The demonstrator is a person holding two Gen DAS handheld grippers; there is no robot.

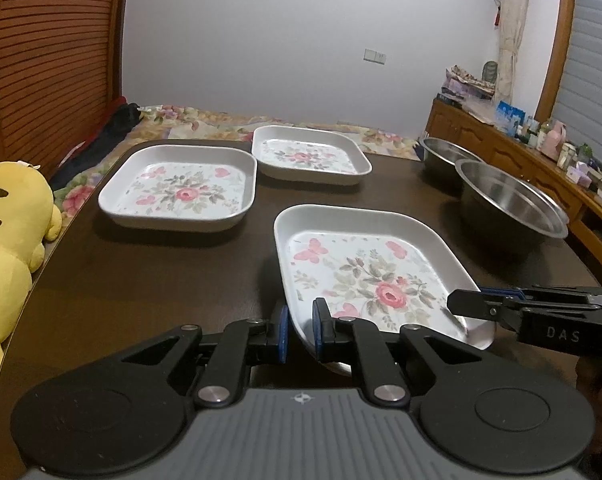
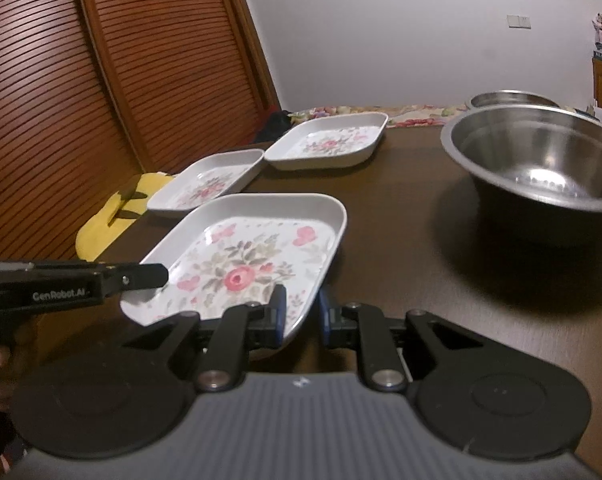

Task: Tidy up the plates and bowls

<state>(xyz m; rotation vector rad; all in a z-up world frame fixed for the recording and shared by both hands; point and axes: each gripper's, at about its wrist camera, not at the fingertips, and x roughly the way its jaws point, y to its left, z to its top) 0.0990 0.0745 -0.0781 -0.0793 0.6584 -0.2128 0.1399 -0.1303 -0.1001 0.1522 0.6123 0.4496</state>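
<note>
From my left wrist camera, my left tongs (image 1: 301, 330) straddle the near-left corner rim of the nearest floral plate (image 1: 365, 272), 1 blue pad outside the wall and 1 inside; they look clenched on it, though the contact itself is partly hidden. My right tongs (image 1: 467, 304) reach in from the right and pinch the same plate's near-right rim. That near edge seems lifted off the dark counter (image 1: 161, 280). 2 more floral plates lie farther back: 1 at left (image 1: 179, 186) and 1 behind it to the right (image 1: 311, 154), just beside each other. 2 steel bowls (image 1: 509, 200) stand at the right, 1 behind the other. A yellow plush toy (image 1: 9, 232) lies off the counter's left edge.

From my right wrist camera, my right tongs (image 2: 301, 316) bracket the nearest plate's (image 2: 253, 256) near-right corner, the wall between the pads. My left tongs (image 2: 157, 274) grip its left rim. The nearer steel bowl (image 2: 537, 160) stands well apart at right.
</note>
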